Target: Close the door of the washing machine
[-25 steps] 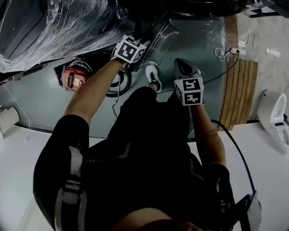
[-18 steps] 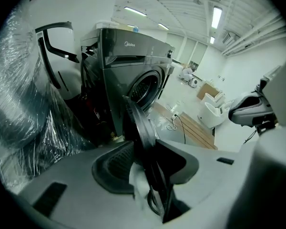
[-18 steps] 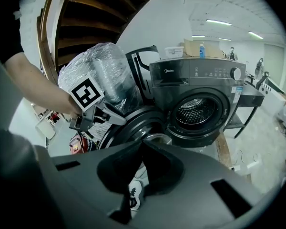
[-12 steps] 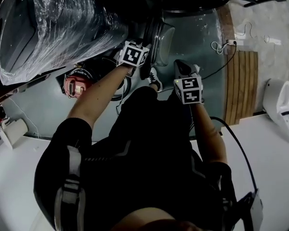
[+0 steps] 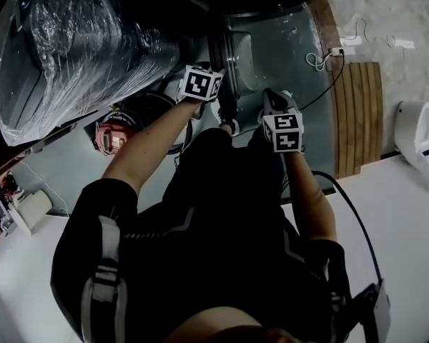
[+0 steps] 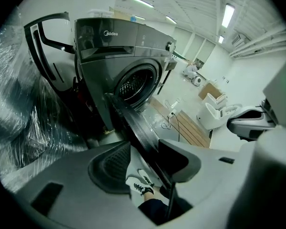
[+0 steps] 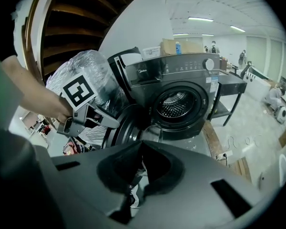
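The dark grey washing machine stands with its round door swung partly open and the drum showing. In the head view the door appears edge-on below the machine. My left gripper straddles the door's rim. Its jaws are opening, and the rim runs between them close to the right pad. Its marker cube sits beside the door. My right gripper is shut on nothing and hangs apart from the door, at the right of the head view, right gripper.
A plastic-wrapped appliance fills the left, with a red device on the floor below it. A wooden slat mat, a power strip with cable and a white toilet lie right. The person's shoe is under the door.
The door has swung further toward the machine and now shows edge-on. Both grippers shifted with it, the left one moving right along the door's rim.
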{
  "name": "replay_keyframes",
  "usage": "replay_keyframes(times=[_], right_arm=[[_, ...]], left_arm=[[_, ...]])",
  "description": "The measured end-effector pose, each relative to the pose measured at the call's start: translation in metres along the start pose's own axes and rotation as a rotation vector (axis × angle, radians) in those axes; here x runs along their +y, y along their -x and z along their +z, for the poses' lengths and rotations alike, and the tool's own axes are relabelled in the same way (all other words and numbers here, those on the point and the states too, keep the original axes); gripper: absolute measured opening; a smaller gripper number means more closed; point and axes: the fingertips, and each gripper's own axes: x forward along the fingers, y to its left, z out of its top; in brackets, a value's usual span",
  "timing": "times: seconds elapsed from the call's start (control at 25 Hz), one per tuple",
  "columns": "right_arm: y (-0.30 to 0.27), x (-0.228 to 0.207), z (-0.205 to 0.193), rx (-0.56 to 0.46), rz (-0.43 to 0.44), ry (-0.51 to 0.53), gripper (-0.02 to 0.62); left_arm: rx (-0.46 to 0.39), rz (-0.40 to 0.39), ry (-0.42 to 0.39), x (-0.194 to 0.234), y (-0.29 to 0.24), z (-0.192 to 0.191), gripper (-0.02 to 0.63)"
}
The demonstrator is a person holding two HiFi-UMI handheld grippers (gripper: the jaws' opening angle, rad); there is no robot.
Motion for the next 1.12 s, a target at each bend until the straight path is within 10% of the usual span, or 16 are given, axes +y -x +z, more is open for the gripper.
replay_keyframes(times=[0.84,1.12], right_arm=[[-0.007,-0.056,-0.030,0.065,0.083,0.024,0.106],[-0.027,-0.080,-0.033,0.097,0.103,0.121,0.118]], left_arm=[[-0.001,-0.047,0.233,-0.069,-0.035,0.063,0.190],[-0.007,-0.075,0.141,-0.090,-0.045,0.089,0.190]])
